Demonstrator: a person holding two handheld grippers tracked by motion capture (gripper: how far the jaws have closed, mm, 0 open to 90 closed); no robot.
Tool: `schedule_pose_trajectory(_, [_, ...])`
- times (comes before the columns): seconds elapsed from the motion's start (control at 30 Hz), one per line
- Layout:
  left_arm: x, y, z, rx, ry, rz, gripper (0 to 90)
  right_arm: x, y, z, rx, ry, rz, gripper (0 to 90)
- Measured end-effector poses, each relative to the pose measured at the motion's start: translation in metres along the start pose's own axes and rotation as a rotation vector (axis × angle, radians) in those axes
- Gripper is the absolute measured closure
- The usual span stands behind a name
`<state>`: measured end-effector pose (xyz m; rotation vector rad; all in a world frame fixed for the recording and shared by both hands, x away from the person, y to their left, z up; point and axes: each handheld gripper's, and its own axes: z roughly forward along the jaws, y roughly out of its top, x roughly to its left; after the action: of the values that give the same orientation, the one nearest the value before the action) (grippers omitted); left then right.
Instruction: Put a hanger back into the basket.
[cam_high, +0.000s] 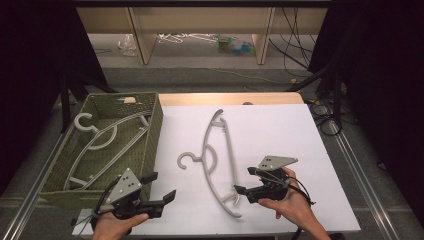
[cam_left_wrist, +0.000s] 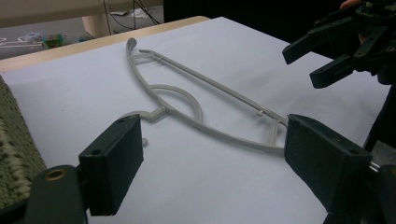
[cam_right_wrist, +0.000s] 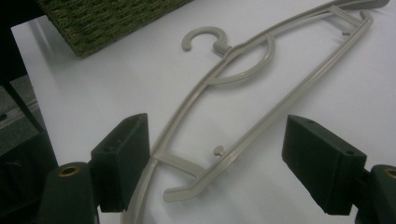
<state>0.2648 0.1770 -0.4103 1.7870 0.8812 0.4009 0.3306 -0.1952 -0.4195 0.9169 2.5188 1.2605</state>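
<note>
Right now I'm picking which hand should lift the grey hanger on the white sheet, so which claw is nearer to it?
Right. The right claw sits open at the hanger's near end, beside the bar. The left claw is open farther left, by the green basket's corner.

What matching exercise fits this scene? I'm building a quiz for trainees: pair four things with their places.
Things:
1. hanger on the sheet
2. hanger in the basket
3. left gripper
4. right gripper

Places:
A. inside the green woven basket
B. flat on the white sheet
C. open, at the near end of the flat hanger
D. open, by the basket's near corner

Pairs: 1-B, 2-A, 3-D, 4-C
</note>
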Motion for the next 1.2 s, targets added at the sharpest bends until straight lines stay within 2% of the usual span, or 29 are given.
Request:
schedule_pose_trajectory(0.07, [-0.003,-0.003,0.003,-0.009,0.001,0.009,18.9,0.0,0.0,0.001,0.001,0.0,0.007,24.2])
schedule_pose_trajectory(0.13, [-0.006,-0.005,0.004,-0.007,-0.017,0.014,18.9,0.001,0.0,0.001,0.007,-0.002,0.012,24.2])
schedule_pose_trajectory(0.27, [-0.009,-0.007,0.005,-0.021,-0.03,0.026,18.5,0.004,0.002,0.006,0.012,-0.003,-0.001,24.2])
schedule_pose_trajectory(0.3, [-0.008,-0.006,0.005,-0.014,-0.029,0.046,18.4,0.006,0.003,0.007,0.014,-0.005,-0.001,24.2])
schedule_pose_trajectory(0.33, [-0.009,-0.006,0.004,-0.017,-0.021,0.007,18.3,0.007,0.003,0.009,0.017,0.001,-0.011,24.2])
schedule_pose_trajectory(0.37, [-0.008,-0.006,0.003,-0.025,-0.03,0.009,18.2,0.009,0.004,0.012,0.025,-0.004,-0.009,24.2])
schedule_pose_trajectory(0.47, [-0.007,-0.007,0.001,-0.021,-0.009,0.03,18.1,0.013,0.007,0.021,0.05,-0.005,-0.019,24.3])
schedule_pose_trajectory(0.53, [-0.006,-0.008,0.0,-0.023,-0.008,0.016,17.5,0.015,0.009,0.031,0.073,-0.007,-0.026,24.4])
schedule_pose_trajectory(0.6, [-0.004,-0.009,0.001,-0.021,-0.014,0.037,17.5,0.018,0.01,0.039,0.102,0.004,-0.025,25.3])
schedule_pose_trajectory(0.63, [-0.005,-0.01,0.002,-0.025,-0.016,0.013,17.5,0.019,0.011,0.045,0.104,0.006,-0.033,25.3])
schedule_pose_trajectory(0.7, [-0.006,-0.01,0.002,-0.017,-0.012,0.019,17.5,0.021,0.014,0.053,0.13,0.018,-0.029,27.2])
schedule_pose_trajectory(0.73, [-0.006,-0.01,0.002,-0.015,-0.012,0.021,17.5,0.021,0.015,0.058,0.122,0.011,-0.033,27.4])
schedule_pose_trajectory(0.8, [-0.005,-0.01,0.002,-0.011,-0.01,0.022,17.5,0.022,0.019,0.068,0.155,0.024,-0.025,29.1])
schedule_pose_trajectory(0.83, [-0.004,-0.01,0.002,-0.011,-0.016,0.04,17.5,0.023,0.02,0.072,0.169,0.031,-0.02,30.2])
schedule_pose_trajectory(0.9, [-0.003,-0.01,0.003,-0.015,-0.022,0.044,17.5,0.025,0.023,0.083,0.199,0.034,-0.023,30.7])
schedule_pose_trajectory(0.93, [-0.004,-0.011,0.003,-0.017,-0.022,0.023,17.5,0.026,0.025,0.088,0.224,0.032,-0.032,31.4])
schedule_pose_trajectory(1.1, [-0.004,-0.011,0.003,-0.01,-0.026,0.023,17.5,0.03,0.032,0.113,0.327,0.021,-0.031,34.9])
schedule_pose_trajectory(1.2, [-0.004,-0.011,0.003,-0.017,-0.03,0.024,17.5,0.031,0.034,0.123,0.365,0.01,-0.06,39.4])
